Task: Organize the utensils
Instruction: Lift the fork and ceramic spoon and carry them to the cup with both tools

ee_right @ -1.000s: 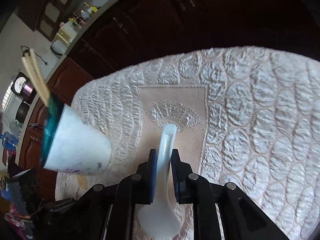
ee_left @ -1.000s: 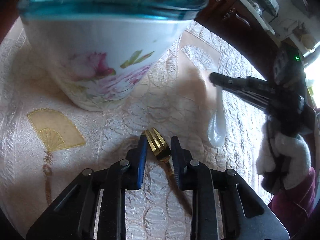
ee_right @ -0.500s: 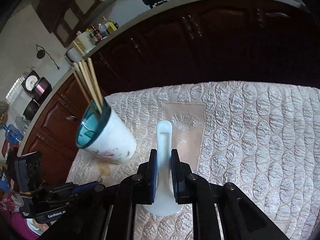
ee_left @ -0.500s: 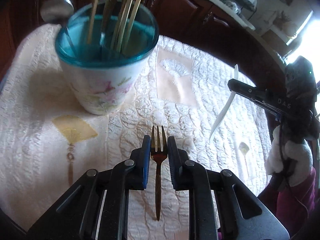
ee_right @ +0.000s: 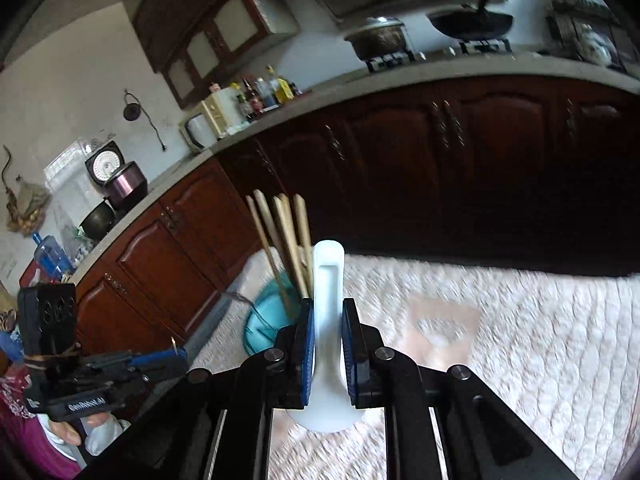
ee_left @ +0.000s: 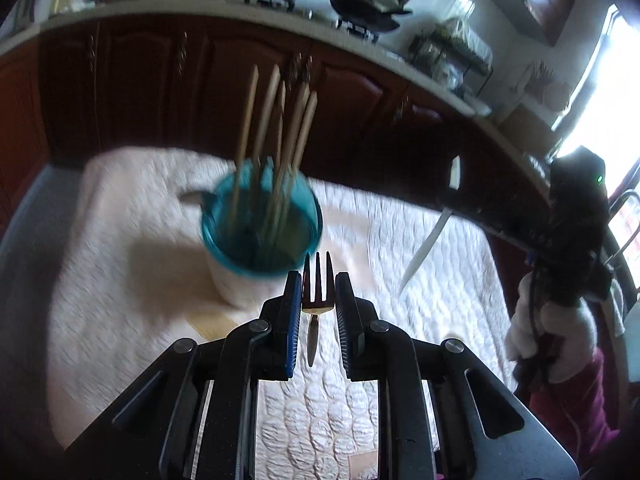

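My left gripper (ee_left: 317, 292) is shut on a gold fork (ee_left: 317, 284), tines pointing forward, held above the table just in front of the teal-rimmed floral cup (ee_left: 262, 236). The cup holds several wooden chopsticks (ee_left: 280, 152) and a metal spoon (ee_left: 194, 198). My right gripper (ee_right: 324, 320) is shut on a white ceramic spoon (ee_right: 328, 312), handle forward, raised above the table to the right of the cup (ee_right: 268, 320). The white spoon (ee_left: 424, 248) and right gripper (ee_left: 452, 202) also show at the right of the left wrist view. The left gripper also shows in the right wrist view (ee_right: 178, 354).
A cream quilted tablecloth (ee_left: 420, 320) covers the table. Dark wooden cabinets (ee_right: 440, 168) and a counter with pots stand behind it. The person's gloved hand (ee_left: 556, 340) is at the right.
Both grippers have lifted well up from the cloth with the fork and the white spoon. The cup now lies lower and farther in both views, with its chopsticks visible.
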`<state>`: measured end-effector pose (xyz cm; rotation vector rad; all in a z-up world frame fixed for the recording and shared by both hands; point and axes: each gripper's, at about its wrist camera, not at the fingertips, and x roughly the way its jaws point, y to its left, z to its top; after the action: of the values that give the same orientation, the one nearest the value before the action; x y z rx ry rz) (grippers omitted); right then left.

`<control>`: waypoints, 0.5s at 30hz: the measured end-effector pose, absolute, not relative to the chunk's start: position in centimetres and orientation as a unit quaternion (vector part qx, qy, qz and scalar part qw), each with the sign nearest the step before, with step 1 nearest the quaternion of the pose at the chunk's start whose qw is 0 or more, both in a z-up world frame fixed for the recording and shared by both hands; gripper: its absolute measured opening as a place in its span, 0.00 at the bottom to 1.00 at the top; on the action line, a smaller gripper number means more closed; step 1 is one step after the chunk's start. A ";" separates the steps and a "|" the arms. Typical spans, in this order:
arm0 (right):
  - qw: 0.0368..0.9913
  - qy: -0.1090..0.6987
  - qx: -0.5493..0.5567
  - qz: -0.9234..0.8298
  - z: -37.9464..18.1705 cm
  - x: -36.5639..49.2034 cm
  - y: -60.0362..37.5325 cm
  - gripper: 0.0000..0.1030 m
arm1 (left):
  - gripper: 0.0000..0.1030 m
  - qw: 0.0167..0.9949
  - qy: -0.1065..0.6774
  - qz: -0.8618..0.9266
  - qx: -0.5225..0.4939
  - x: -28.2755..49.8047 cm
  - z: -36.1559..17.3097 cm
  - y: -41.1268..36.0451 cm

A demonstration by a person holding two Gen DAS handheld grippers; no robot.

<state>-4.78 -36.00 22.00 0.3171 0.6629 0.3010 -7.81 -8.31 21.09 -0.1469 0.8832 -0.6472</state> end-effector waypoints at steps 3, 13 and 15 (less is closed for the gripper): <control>0.927 0.309 0.150 0.154 23.1 -3.5 -34.5 0.12 | 0.15 0.866 0.395 -0.298 -0.069 -6.7 23.2 -7.4; 0.934 0.304 0.121 0.143 22.9 1.4 -30.1 0.12 | 0.15 0.902 0.345 -0.256 -0.049 -2.2 24.3 -8.5; 0.932 0.309 0.120 0.145 22.1 2.2 -29.7 0.12 | 0.15 0.902 0.347 -0.253 -0.041 -1.7 23.5 -8.9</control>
<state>2.17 -29.68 22.12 0.2447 0.6329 0.2976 -1.69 -8.93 23.52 -0.0856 0.7185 -0.5222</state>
